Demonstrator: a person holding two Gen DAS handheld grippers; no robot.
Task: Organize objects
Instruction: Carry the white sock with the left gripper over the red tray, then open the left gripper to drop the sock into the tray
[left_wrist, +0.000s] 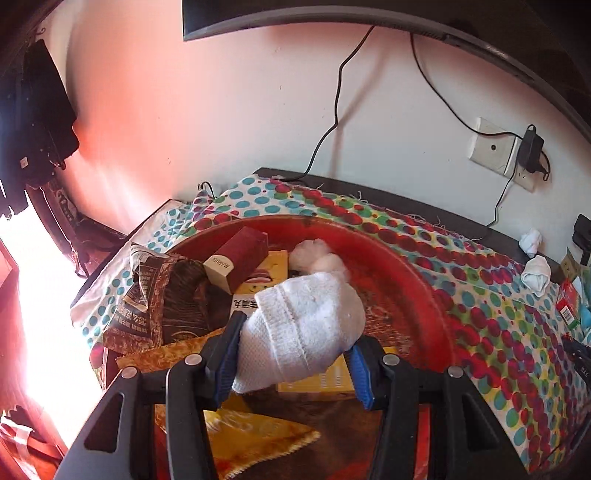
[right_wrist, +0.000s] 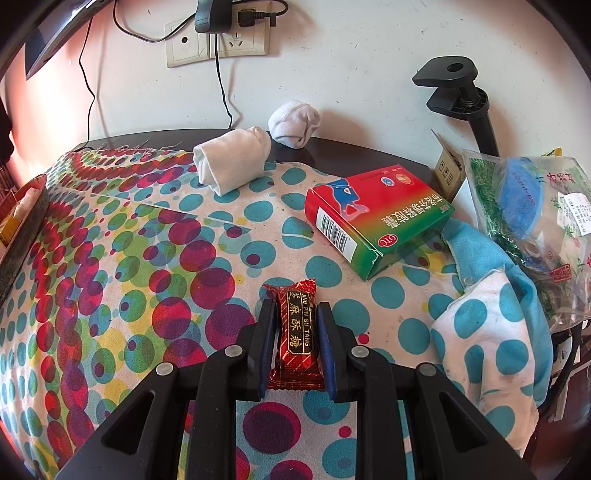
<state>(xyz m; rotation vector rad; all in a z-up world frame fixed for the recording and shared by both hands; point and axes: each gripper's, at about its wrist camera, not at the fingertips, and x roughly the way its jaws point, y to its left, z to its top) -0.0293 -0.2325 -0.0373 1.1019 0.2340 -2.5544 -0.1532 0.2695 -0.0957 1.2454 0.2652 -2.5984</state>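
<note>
Rolled white knit sock (left_wrist: 306, 325) sits clamped in the left gripper (left_wrist: 295, 354) over the round red plastic basin (left_wrist: 424, 266), while the right gripper (right_wrist: 295, 347) pinches a crinkly red foil candy bar (right_wrist: 294, 332) on the polka-dot cloth (right_wrist: 147, 258).

The left gripper (left_wrist: 295, 350) clamps a rolled white sock (left_wrist: 306, 325) above the red basin (left_wrist: 417, 266), where a maroon box (left_wrist: 240, 260) lies inside, left of the sock.

both grippers, left gripper (left_wrist: 295, 347) and right gripper (right_wrist: 295, 339), are showing black frames, blue-padded jaws, silver rivets.
</note>
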